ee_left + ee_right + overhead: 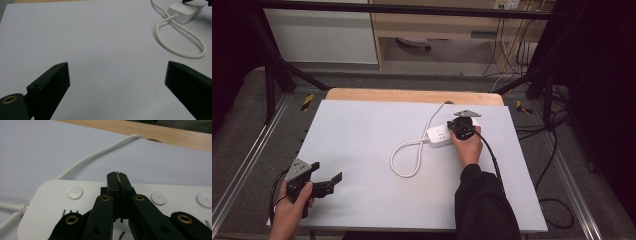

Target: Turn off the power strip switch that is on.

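White power strip [441, 135] sits right of frame centre, long axis running left-right, cord [408, 155] looping lower left; your right gripper [460, 128] is over it, jaws closed, empty; left gripper [326, 183], lower left, open, well apart

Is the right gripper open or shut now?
Shut. In the right gripper view, the right gripper has its jaws pressed together above the white power strip, with nothing visible between them.

Left half of white mat [362, 145] open; power strip [439, 135] & looped cord [409, 150] block centre-right.
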`<action>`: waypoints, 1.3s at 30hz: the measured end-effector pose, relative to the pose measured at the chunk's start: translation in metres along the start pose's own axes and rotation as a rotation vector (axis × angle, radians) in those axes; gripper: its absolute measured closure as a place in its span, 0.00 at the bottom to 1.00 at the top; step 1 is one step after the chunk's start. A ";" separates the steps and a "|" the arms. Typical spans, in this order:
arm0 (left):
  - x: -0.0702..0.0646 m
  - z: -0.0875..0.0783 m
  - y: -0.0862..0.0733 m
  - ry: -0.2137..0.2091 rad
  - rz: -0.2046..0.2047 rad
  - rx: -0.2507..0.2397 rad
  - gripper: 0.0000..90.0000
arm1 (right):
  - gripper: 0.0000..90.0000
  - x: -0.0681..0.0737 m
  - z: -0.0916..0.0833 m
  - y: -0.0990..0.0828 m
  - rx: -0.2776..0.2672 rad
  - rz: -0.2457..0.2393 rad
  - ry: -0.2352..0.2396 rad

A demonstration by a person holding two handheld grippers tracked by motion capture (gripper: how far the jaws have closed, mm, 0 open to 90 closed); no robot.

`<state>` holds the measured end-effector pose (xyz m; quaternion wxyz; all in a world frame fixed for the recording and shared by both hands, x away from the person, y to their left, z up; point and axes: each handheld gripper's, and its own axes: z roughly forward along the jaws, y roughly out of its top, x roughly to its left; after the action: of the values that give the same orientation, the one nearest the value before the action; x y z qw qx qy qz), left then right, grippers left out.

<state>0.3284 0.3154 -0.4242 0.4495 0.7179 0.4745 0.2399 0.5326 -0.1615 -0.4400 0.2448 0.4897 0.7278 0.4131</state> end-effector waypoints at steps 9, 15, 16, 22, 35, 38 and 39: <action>-0.001 0.000 0.000 -0.001 0.000 0.001 0.06 | 1.00 -0.001 0.001 -0.002 -0.008 0.006 0.004; -0.001 -0.001 0.000 0.000 -0.002 -0.002 0.06 | 1.00 -0.001 0.001 -0.002 -0.013 0.004 0.001; -0.001 -0.001 0.000 0.001 -0.001 -0.003 0.06 | 1.00 -0.002 0.001 -0.002 -0.014 0.003 0.003; 0.000 -0.001 0.000 0.001 0.000 -0.003 0.06 | 1.00 -0.001 0.001 -0.003 -0.015 -0.007 0.001; 0.000 -0.001 0.000 0.002 -0.002 -0.002 0.06 | 1.00 0.003 0.001 -0.002 -0.005 -0.027 -0.011; -0.001 -0.001 0.000 -0.001 -0.004 0.001 0.06 | 1.00 0.005 0.001 -0.001 0.002 -0.045 -0.023; -0.001 -0.001 0.000 0.000 -0.002 0.001 0.06 | 1.00 0.005 0.001 -0.002 0.000 -0.037 -0.021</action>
<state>0.3275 0.3150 -0.4237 0.4495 0.7176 0.4751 0.2393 0.5306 -0.1571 -0.4416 0.2599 0.4804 0.7339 0.4037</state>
